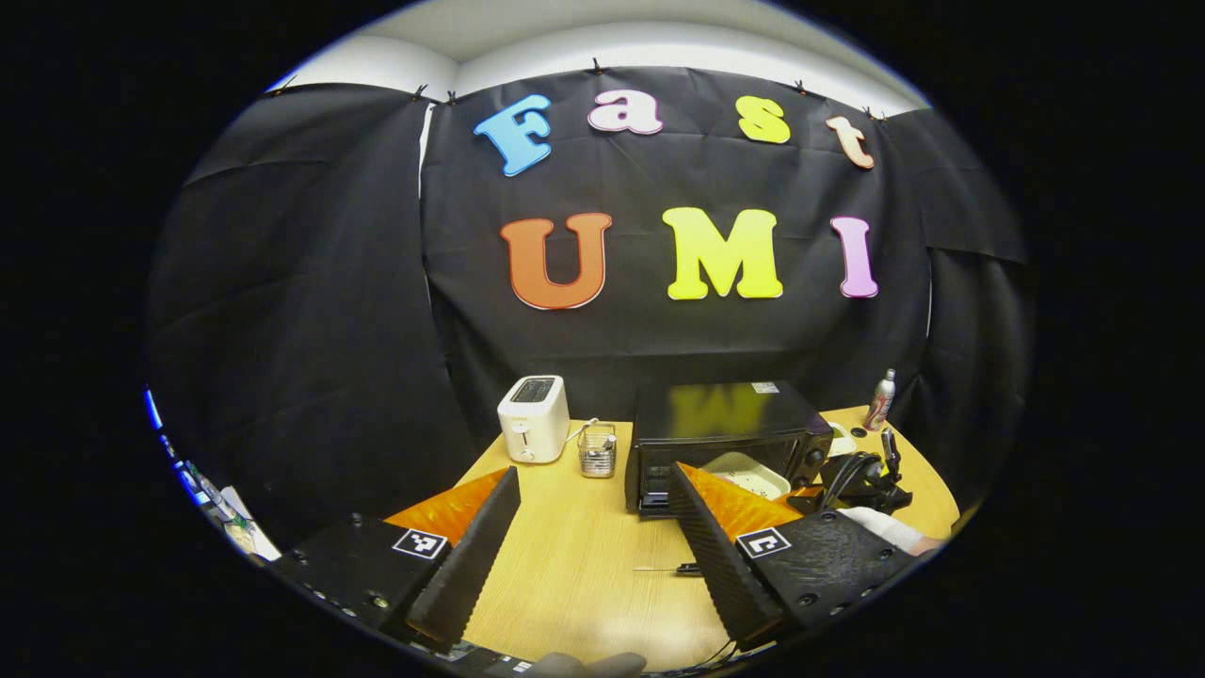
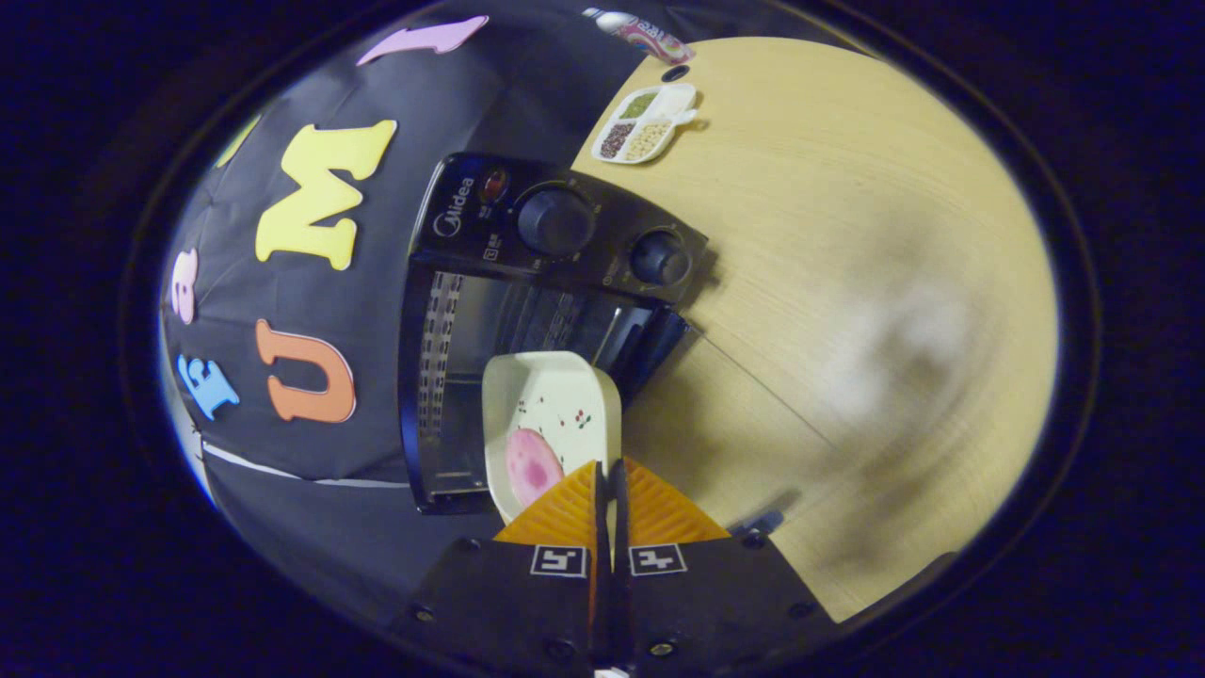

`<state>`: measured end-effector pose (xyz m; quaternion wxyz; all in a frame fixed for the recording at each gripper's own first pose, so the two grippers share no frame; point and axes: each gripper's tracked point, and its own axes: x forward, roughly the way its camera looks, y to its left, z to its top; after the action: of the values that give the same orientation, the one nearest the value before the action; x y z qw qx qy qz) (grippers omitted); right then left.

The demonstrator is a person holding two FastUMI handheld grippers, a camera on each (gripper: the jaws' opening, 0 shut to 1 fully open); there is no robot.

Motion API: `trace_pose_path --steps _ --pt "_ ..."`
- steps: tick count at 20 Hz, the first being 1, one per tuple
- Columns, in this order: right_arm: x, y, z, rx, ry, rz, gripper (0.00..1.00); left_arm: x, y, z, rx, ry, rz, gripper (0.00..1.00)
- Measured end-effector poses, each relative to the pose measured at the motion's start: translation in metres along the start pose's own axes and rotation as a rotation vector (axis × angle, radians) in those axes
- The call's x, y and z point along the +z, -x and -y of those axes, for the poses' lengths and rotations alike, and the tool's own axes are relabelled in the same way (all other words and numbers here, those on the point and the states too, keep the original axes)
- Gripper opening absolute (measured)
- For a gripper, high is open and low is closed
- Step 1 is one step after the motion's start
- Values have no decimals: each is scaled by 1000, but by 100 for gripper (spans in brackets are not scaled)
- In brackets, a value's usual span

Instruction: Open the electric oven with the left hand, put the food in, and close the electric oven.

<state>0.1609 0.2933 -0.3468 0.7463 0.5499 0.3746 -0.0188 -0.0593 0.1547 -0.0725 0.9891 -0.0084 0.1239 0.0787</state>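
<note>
The black electric oven (image 1: 725, 424) stands on the wooden table (image 1: 565, 565) with its door (image 2: 659, 344) swung down open. My right gripper (image 2: 607, 468) is shut on the rim of a white plate (image 2: 555, 395) that carries a pink piece of food (image 2: 532, 466). The plate is level at the oven's (image 2: 471, 217) mouth, its far end just inside the cavity. In the left gripper view the plate (image 1: 744, 471) shows at the opening, with the right gripper (image 1: 852, 480) and a white sleeve behind it. My left gripper (image 1: 595, 474) hangs open and holds nothing, back from the oven's left front.
A white toaster (image 1: 534, 417) and a small wire holder (image 1: 597, 450) stand left of the oven. A spray can (image 1: 880, 400) stands at the far right corner. A divided dish of grains (image 2: 645, 122) lies beyond the oven. A small dark item (image 1: 687, 568) lies on the table near me.
</note>
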Motion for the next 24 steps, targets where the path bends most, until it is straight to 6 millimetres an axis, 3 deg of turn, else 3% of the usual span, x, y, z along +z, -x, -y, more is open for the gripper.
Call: trace_pose_path --steps 7,11,12,13,14,18,20,21,24 --pt "13 -37 -32 43 36 70 0 4 -6 -21 59 24 1 96" --pt "19 -38 -46 122 55 85 7 2 -10 -25 75 43 -10 96" --pt "25 -26 -47 135 59 96 11 1 -10 -25 76 47 -9 96" --pt "28 -36 -52 150 64 100 17 1 -11 -24 78 48 -10 96" --pt "30 -32 -50 147 79 95 14 0 -13 -23 75 51 -9 95" --pt "34 -16 -38 106 113 57 40 -2 -17 -14 61 56 3 96" --pt "30 1 -35 97 147 23 49 -4 -18 -8 54 51 10 96" --pt "28 12 -36 99 177 10 65 -2 -19 -5 47 52 22 96" --pt "35 49 -46 114 336 27 82 -1 -21 6 17 44 53 95"
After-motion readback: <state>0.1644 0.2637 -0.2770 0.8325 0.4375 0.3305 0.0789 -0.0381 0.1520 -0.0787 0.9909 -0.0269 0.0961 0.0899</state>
